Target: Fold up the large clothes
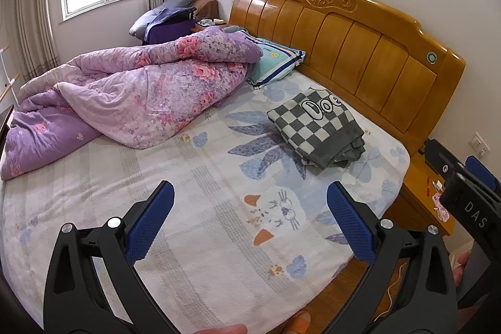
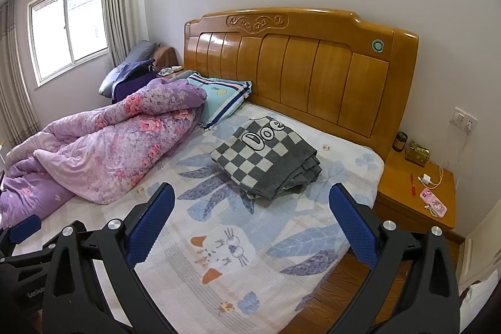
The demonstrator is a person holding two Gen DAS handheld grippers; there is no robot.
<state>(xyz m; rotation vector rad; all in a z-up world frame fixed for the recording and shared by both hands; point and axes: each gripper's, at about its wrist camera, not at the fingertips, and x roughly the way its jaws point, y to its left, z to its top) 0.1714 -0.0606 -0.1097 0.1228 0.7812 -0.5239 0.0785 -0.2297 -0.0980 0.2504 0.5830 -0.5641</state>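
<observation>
Folded checkered sweater [image 2: 266, 157] lies on the bed [image 2: 281, 255] near the headboard [image 2: 300, 74].
Left gripper [image 1: 250, 221] and right gripper [image 2: 250, 223] hover spread wide, holding nothing.

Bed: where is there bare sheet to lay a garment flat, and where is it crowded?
Free: the near sheet between quilt and bed edge, in front of the folded sweater. Crowded: the far side under the quilt, and the pillow by the headboard.
</observation>
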